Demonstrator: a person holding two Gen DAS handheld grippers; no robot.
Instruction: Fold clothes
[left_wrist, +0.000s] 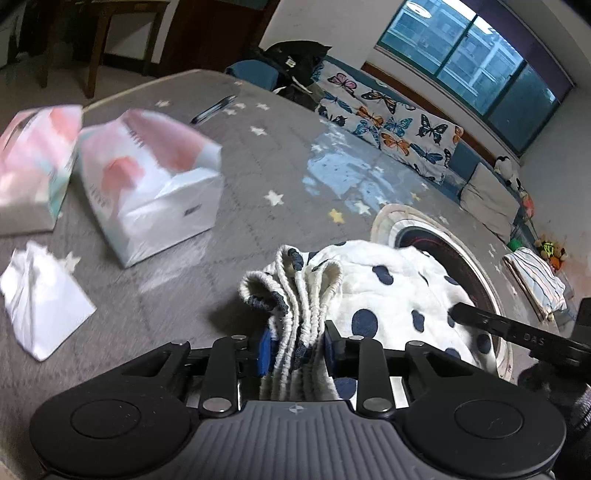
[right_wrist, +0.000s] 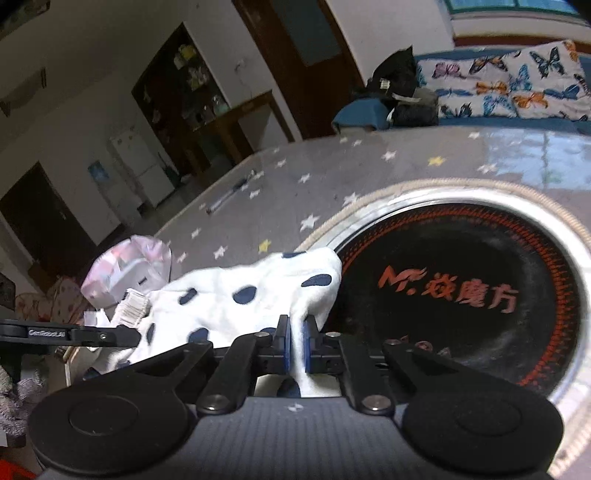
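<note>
Between both tongs (left_wrist: 297, 349) (right_wrist: 294, 341): the dotted garment (left_wrist: 388, 295), clamped.

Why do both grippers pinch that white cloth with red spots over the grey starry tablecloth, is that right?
Nearly. The spots are dark blue, not red. Both wrist views show it: the left gripper is closed on the bunched ribbed edge of the white cloth, and the right gripper pinches a thin fold of it, over the grey starry tablecloth.

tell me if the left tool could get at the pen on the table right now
Probably not: the left tool is shut on the spotted garment's ribbed edge, and the pen lies far across the table.
</note>
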